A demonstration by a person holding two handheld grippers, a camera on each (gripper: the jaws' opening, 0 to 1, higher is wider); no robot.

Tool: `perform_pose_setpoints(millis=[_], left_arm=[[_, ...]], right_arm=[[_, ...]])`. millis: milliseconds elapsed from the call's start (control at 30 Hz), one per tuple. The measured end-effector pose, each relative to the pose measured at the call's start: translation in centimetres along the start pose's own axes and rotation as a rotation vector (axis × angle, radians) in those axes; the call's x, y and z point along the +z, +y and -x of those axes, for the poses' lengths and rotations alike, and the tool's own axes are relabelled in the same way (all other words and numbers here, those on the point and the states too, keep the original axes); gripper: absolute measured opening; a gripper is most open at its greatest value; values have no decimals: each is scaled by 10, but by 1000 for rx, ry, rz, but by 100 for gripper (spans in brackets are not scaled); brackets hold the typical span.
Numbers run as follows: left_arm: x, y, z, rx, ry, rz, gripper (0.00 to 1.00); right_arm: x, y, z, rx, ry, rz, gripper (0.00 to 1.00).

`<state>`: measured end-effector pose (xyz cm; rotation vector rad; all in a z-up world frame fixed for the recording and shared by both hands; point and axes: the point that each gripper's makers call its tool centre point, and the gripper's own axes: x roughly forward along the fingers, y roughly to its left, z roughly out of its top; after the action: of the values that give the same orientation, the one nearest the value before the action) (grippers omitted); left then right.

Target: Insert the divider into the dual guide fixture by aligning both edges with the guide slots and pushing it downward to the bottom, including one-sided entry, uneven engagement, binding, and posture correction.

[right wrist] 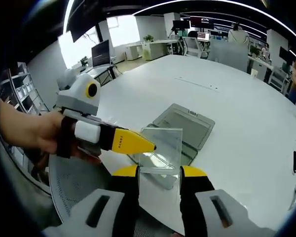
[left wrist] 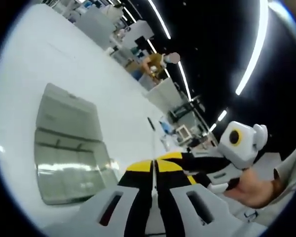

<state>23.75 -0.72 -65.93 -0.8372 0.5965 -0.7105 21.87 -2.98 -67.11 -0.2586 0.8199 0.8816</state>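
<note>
A clear plastic divider [right wrist: 165, 145] is held upright over the white table. In the right gripper view, my left gripper [right wrist: 145, 144] comes in from the left, its yellow jaws shut on the sheet's left edge. In the left gripper view its jaws [left wrist: 154, 165] are pressed together, with a thin line running out between them. My right gripper [right wrist: 160, 173] is open; its jaws stand apart on either side of the divider's lower edge. The guide fixture [right wrist: 183, 123], a clear shallow box with its lid folded back, lies on the table just beyond the divider, and also shows as [left wrist: 69, 143].
The big round white table [right wrist: 237, 94] stretches far beyond the fixture. A small black pen-like item [right wrist: 294, 162] lies near its right edge. A grey mesh chair seat [right wrist: 74, 190] sits below the left hand. Desks, monitors and a person [left wrist: 155, 61] are in the background.
</note>
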Motion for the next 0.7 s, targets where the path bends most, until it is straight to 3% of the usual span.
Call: perform_pose_setpoints(millis=[700], left_arm=[[2,0,2,-32,17,27,0]], right_arm=[[3,-1,-1,36,-18,5,31]])
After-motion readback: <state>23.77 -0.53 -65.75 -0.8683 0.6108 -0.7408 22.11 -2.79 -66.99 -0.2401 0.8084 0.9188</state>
